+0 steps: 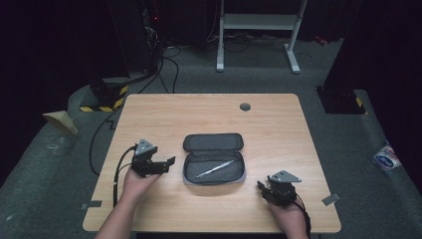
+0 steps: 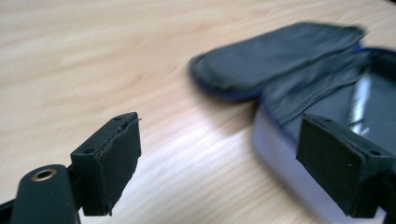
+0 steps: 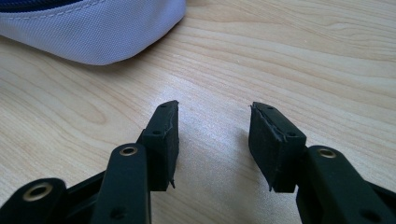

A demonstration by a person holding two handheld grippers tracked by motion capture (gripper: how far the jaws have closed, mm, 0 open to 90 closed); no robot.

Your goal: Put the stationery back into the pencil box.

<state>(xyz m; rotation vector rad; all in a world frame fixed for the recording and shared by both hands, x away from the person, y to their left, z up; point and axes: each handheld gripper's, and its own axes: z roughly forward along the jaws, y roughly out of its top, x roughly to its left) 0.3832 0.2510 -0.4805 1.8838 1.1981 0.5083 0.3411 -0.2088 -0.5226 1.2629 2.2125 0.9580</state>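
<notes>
An open grey pencil case [image 1: 214, 159] lies in the middle of the wooden table [image 1: 278, 129], its lid flipped back. A silver pen [image 1: 215, 168] rests inside it. My left gripper [image 1: 169, 163] is just left of the case, pointing at it, open with nothing between its fingers. In the left gripper view the case [image 2: 299, 70] and pen [image 2: 359, 105] sit ahead to the right of the gripper [image 2: 219, 149]. My right gripper [image 1: 261, 188] stands near the front right, open and empty. The right gripper view has that gripper [image 3: 215, 135] over bare wood, with the case's pale outer wall [image 3: 93, 32] at upper left.
A round grey grommet [image 1: 245, 106] is set into the table's far side. Grey tape pieces [image 1: 331, 199] mark the front corners. Beyond the table stand a white frame [image 1: 259, 22] and floor cables [image 1: 164, 69]. A plastic bag [image 1: 387, 158] lies on the floor at right.
</notes>
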